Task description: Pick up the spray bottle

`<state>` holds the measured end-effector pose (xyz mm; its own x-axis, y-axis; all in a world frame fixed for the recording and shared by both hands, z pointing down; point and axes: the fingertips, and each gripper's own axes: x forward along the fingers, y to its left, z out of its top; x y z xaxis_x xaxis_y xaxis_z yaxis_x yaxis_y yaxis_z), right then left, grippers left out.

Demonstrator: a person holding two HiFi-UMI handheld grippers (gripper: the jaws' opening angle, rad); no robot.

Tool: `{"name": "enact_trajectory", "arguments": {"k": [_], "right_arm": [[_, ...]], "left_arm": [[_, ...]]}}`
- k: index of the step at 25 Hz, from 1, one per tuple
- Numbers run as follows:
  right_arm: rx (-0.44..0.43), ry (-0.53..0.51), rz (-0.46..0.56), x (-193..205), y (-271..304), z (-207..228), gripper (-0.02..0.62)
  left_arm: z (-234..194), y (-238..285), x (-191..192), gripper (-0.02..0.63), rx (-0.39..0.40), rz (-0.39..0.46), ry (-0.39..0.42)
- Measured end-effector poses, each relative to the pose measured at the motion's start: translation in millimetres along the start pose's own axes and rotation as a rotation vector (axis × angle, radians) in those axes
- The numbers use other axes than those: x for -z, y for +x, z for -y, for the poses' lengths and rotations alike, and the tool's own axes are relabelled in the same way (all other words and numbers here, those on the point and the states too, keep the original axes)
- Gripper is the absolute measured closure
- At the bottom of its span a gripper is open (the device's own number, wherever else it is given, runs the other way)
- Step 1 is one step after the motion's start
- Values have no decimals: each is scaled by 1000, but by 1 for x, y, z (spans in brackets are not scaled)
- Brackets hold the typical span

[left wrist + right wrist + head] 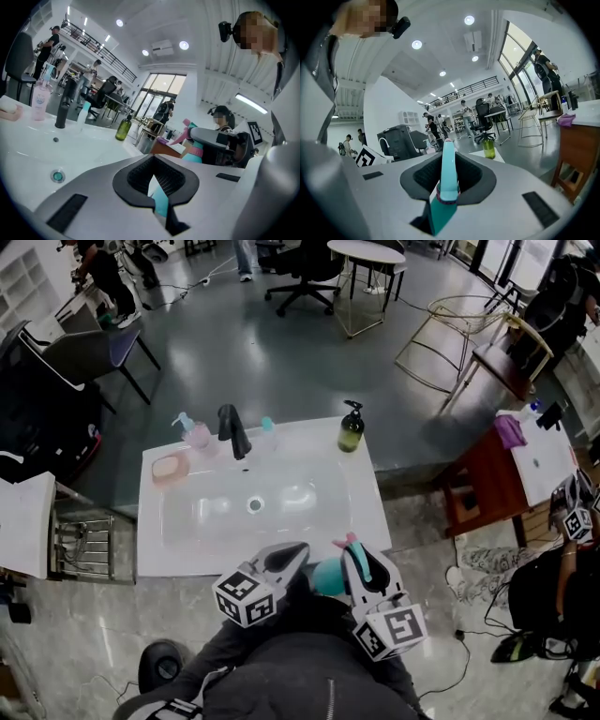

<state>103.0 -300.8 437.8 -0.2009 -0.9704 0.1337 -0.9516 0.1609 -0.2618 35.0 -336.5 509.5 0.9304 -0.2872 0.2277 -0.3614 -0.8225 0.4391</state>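
Right claw (448, 165) grasps the teal spray bottle (440, 211); left claw (153, 181) is clenched, empty.

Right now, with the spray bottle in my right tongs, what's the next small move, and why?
Probably just raise it slightly, keeping the grip: the right gripper's tongs are shut on the teal spray bottle's neck, and it hangs at the white sink's front rim, close beside the left gripper.
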Motion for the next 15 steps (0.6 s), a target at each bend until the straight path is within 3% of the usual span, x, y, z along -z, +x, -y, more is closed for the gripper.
{"name": "enact_trajectory", "arguments": {"k": [15], "right_arm": [[21,14,11,2,-7,2,520]], "left_arm": [[17,14,3,598,53,-14,5]]}}
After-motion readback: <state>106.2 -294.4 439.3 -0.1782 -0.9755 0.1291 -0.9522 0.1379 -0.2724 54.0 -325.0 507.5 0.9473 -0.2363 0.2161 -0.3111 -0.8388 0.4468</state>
